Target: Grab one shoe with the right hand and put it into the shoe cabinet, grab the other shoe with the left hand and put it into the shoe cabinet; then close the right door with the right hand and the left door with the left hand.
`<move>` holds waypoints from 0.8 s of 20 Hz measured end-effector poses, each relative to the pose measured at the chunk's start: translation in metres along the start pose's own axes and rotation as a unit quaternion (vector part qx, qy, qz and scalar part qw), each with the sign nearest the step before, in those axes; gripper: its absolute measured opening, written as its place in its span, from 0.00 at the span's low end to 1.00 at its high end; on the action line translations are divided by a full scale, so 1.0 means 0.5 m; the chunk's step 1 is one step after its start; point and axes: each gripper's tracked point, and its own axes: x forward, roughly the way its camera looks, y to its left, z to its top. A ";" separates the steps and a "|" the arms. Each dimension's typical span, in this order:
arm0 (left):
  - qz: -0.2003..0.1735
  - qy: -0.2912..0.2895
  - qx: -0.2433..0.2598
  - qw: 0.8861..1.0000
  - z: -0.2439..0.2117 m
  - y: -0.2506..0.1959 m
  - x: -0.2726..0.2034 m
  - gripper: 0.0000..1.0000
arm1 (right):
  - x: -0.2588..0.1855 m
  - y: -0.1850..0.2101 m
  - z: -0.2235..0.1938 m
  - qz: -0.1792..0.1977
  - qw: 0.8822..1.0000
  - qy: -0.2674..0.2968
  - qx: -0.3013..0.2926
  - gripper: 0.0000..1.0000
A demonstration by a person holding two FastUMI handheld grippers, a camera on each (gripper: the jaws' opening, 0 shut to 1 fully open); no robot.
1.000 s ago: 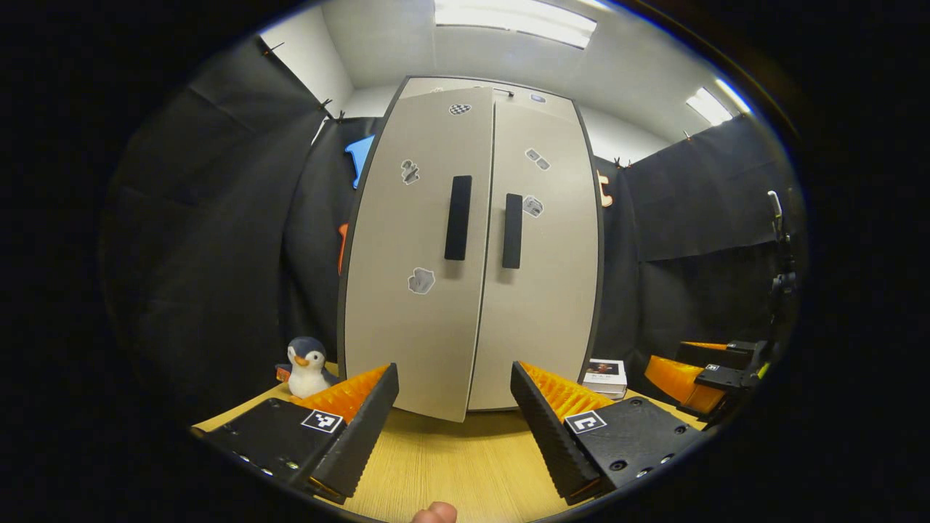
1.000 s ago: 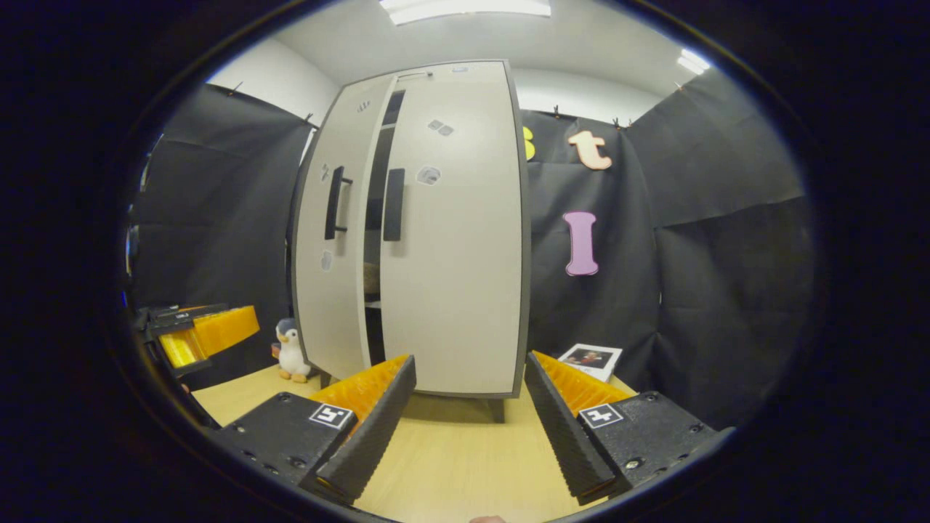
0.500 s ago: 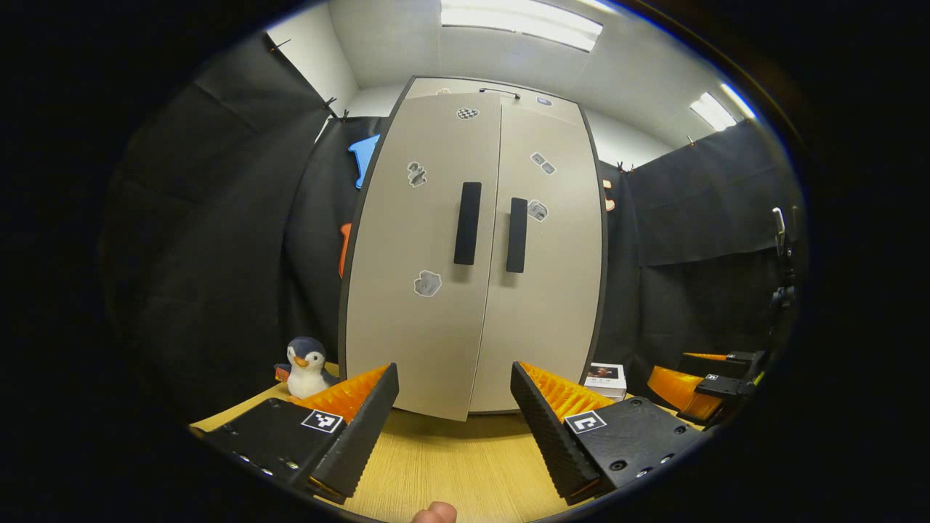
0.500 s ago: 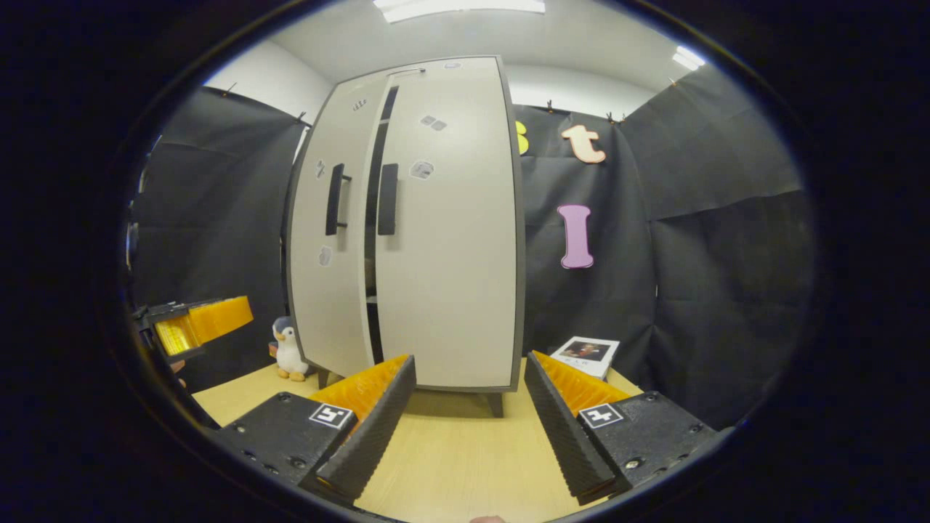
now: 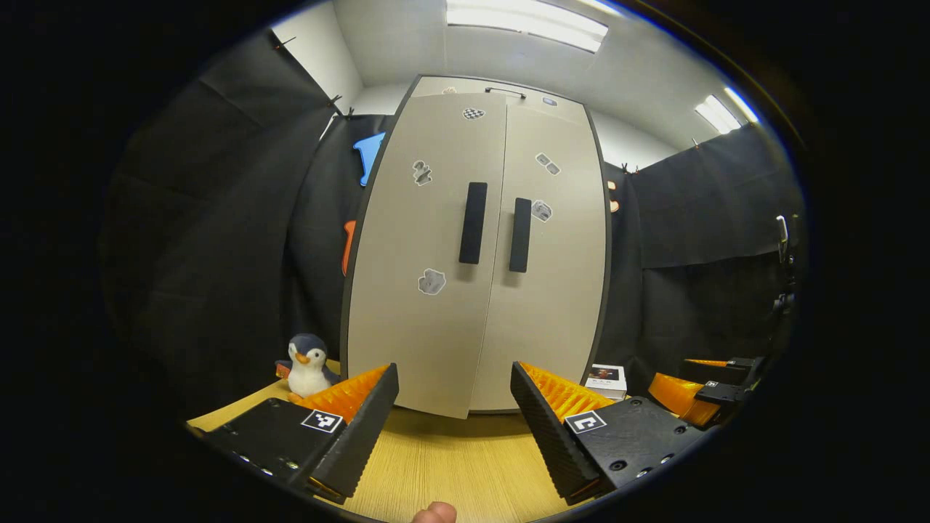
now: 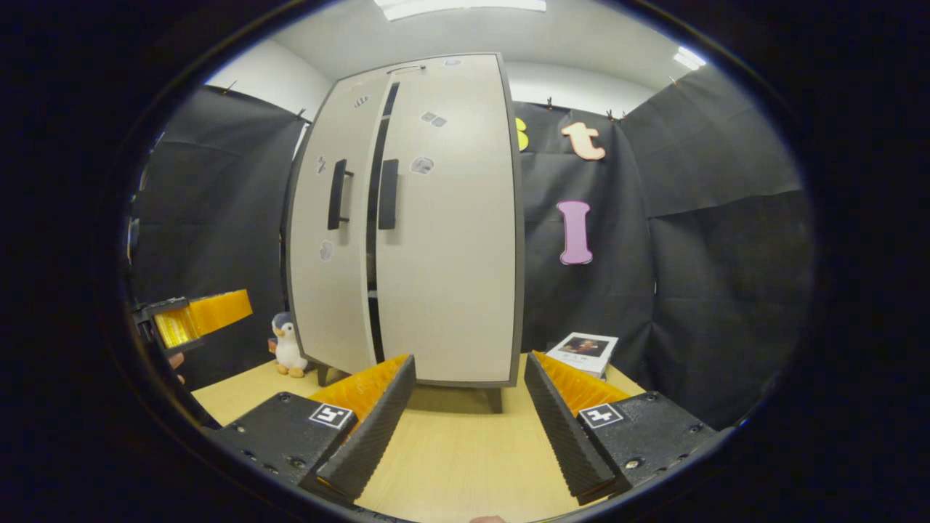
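Observation:
The pale shoe cabinet stands upright on the wooden table, straight ahead of my left gripper, which is open and holds nothing. Its right door lies flush. The left door stands slightly ajar, its lower edge sticking out. From the right gripper view, the cabinet shows a narrow dark gap between the doors beside the two black handles. My right gripper is open and empty, a short way back from the right door. The left gripper hangs at the far left.
A toy penguin sits on the table left of the cabinet. A small book lies to its right, against the black cloth. The right gripper hovers low at the right. A fingertip shows at the bottom edge.
The left door has swung nearer to shut and the gap has narrowed. Both grippers have drawn back a little from the cabinet, still open.

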 end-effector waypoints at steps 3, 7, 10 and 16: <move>-0.005 0.000 -0.001 1.000 0.001 -0.006 -0.002 0.95 | -0.001 0.000 0.002 -0.001 1.000 0.000 0.000 0.98; -0.009 -0.001 0.003 1.000 0.002 -0.010 -0.004 0.95 | -0.004 0.000 0.004 -0.001 1.000 -0.001 0.002 0.98; -0.012 -0.002 0.002 1.000 0.002 -0.011 -0.005 0.95 | -0.009 -0.001 0.004 -0.002 1.000 -0.002 0.003 0.98; -0.018 -0.002 0.005 1.000 0.000 -0.015 -0.005 0.95 | -0.011 -0.004 0.006 -0.005 1.000 -0.003 0.008 0.98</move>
